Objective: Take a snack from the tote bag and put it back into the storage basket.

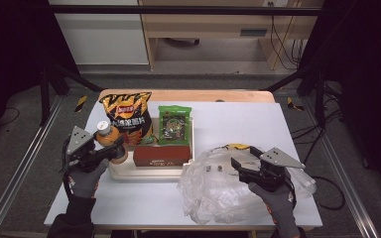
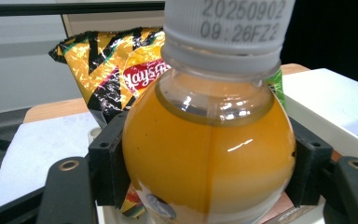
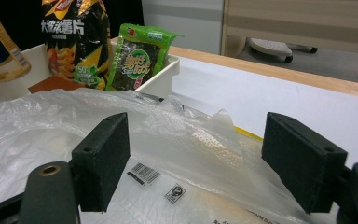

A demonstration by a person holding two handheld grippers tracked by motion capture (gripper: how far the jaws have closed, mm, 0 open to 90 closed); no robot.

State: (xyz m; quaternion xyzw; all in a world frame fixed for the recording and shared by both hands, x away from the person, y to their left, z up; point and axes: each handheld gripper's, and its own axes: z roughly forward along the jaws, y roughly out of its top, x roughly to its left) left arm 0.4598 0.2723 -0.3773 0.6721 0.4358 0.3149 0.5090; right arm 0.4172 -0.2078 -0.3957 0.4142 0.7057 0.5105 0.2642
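Note:
An orange-juice bottle with a white cap stands upright at the left end of the white tray. My left gripper is shut on it. In the left gripper view, both black pads press the bottle's round shoulder from either side. My right gripper hovers over a crumpled clear plastic bag at the front right. In the right gripper view, this gripper is open, and the bag lies below and between the jaws without touching the pads.
The tray also holds a black-and-yellow chips bag, a green seaweed pack and a brown box. White table surface lies behind the plastic bag. Dark frame rails run along both sides of the table.

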